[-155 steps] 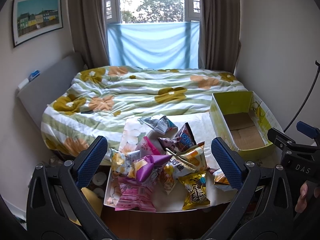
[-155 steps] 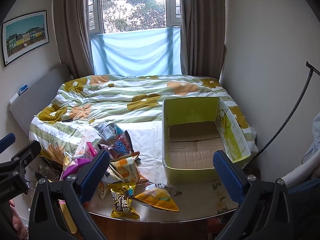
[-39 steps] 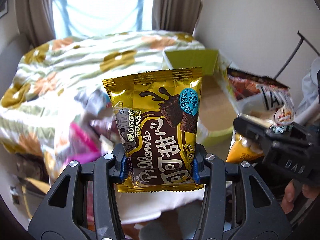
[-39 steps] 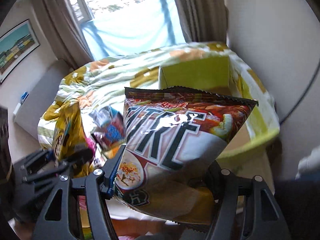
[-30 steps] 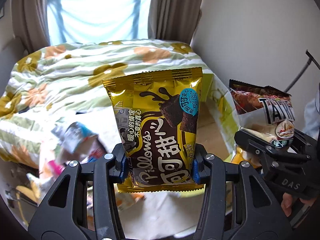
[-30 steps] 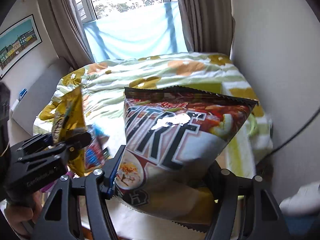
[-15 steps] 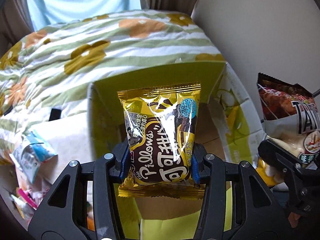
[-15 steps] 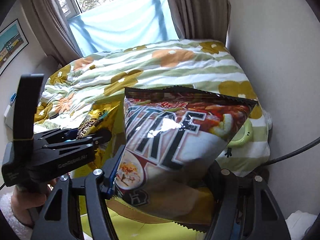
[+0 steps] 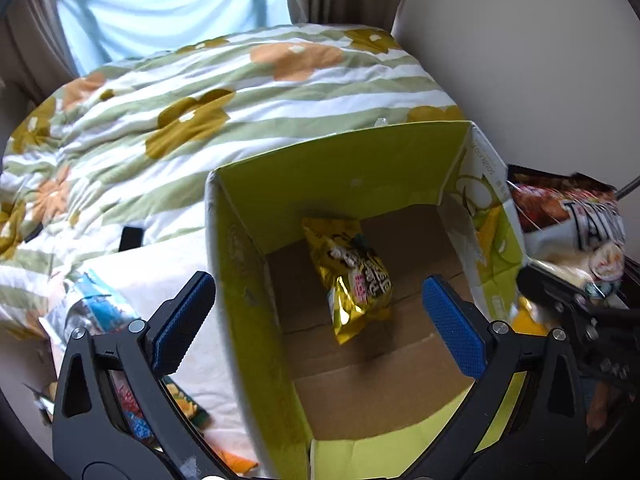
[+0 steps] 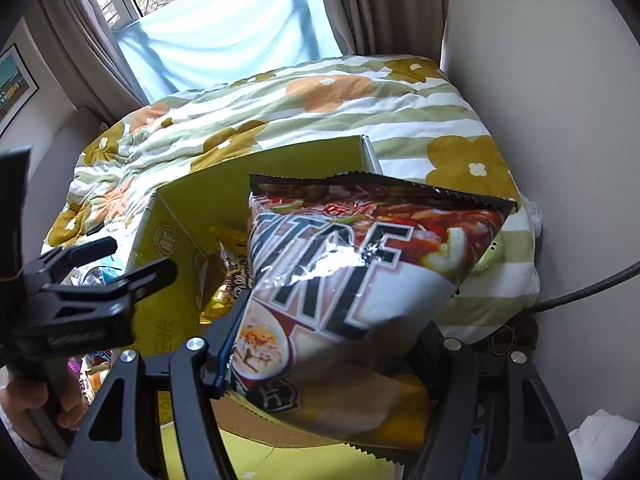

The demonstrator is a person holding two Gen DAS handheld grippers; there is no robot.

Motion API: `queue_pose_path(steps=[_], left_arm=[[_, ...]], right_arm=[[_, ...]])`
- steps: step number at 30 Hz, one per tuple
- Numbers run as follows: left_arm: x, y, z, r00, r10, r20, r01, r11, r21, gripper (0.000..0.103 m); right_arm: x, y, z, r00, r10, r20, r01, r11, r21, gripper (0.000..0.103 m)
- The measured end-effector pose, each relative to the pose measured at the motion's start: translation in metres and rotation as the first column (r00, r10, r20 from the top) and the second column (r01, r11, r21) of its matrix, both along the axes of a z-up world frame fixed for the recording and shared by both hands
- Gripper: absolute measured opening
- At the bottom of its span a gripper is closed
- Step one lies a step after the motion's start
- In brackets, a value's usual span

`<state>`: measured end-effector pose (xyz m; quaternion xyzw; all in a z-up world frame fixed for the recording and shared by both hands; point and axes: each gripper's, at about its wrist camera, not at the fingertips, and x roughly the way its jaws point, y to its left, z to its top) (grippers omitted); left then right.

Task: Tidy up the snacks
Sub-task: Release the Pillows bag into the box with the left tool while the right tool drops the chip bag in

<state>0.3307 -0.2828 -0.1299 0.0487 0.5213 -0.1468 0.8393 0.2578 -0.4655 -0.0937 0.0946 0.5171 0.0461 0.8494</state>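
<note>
A yellow-green cardboard box point(image 9: 248, 280) stands open. The gold chocolate snack packet point(image 9: 352, 276) lies on its brown floor; it also shows in the right wrist view point(image 10: 228, 276). My left gripper point(image 9: 320, 320) is open and empty above the box, its blue pads wide apart; it shows in the right wrist view point(image 10: 116, 260) at the left. My right gripper point(image 10: 332, 356) is shut on a large dark-red and white chip bag point(image 10: 360, 280) and holds it over the box's right side. The bag also shows in the left wrist view point(image 9: 576, 220).
Other snack packets point(image 9: 92, 308) lie on the white table point(image 9: 168, 280) left of the box. A bed with a flowered striped duvet point(image 9: 200, 92) lies behind. A wall point(image 9: 540, 60) is close on the right. A black cable point(image 10: 592, 284) runs at the right.
My left gripper opened and the gold packet dropped onto the box floor. Both grippers came closer over the box. The right gripper still holds the chip bag.
</note>
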Motion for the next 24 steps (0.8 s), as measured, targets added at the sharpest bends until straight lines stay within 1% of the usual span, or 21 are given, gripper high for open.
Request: queue_pose_path(steps=[5,8,10,12,13,14,15,18,21,24], left_arm=[[-0.014,0.017,0.013,1.0,0.015,0.017,-0.014,1.0,-0.013,0.103],[-0.017,0.025,0.014,1.0,0.012,-0.013,-0.013,0.999,-0.043,0.102],[-0.018,0.028,0.013,1.0,0.02,-0.007,-0.02,0.999,-0.033,0.102],[-0.018,0.029,0.011,1.0,0.023,0.002,-0.023,1.0,-0.001,0.102],[-0.018,0.029,0.01,1.0,0.024,0.005,-0.024,1.0,0.008,0.102],[-0.018,0.029,0.009,1.0,0.024,0.005,-0.024,1.0,0.013,0.102],[-0.018,0.029,0.008,1.0,0.025,0.005,-0.025,1.0,0.017,0.102],[-0.021,0.031,0.005,0.999,0.037,0.007,-0.038,0.999,0.021,0.102],[-0.023,0.034,0.002,0.999,0.045,-0.01,-0.045,0.999,0.009,0.102],[-0.027,0.036,0.003,0.998,0.057,-0.005,-0.057,0.998,0.0,0.102]], right_arm=[[0.015,0.006,-0.001,0.999,0.041,0.007,-0.041,0.999,0.023,0.064],[0.03,0.013,-0.005,0.997,0.072,0.0,-0.072,0.997,0.026,0.064],[0.042,0.02,-0.011,0.996,0.087,-0.017,-0.087,0.996,0.019,0.064],[0.051,0.026,-0.018,0.994,0.105,-0.02,-0.105,0.994,0.005,0.069],[0.054,0.028,-0.02,0.993,0.113,-0.016,-0.113,0.994,0.001,0.08],[0.057,0.03,-0.024,0.993,0.114,-0.015,-0.114,0.993,-0.006,0.096],[0.058,0.03,-0.027,0.994,0.111,-0.017,-0.111,0.994,-0.013,0.101],[0.052,0.029,-0.029,0.995,0.103,-0.003,-0.103,0.994,-0.029,0.102],[0.043,0.027,-0.028,0.994,0.111,0.0,-0.111,0.993,-0.045,0.102],[0.034,0.026,-0.022,0.992,0.123,0.008,-0.122,0.991,-0.055,0.102]])
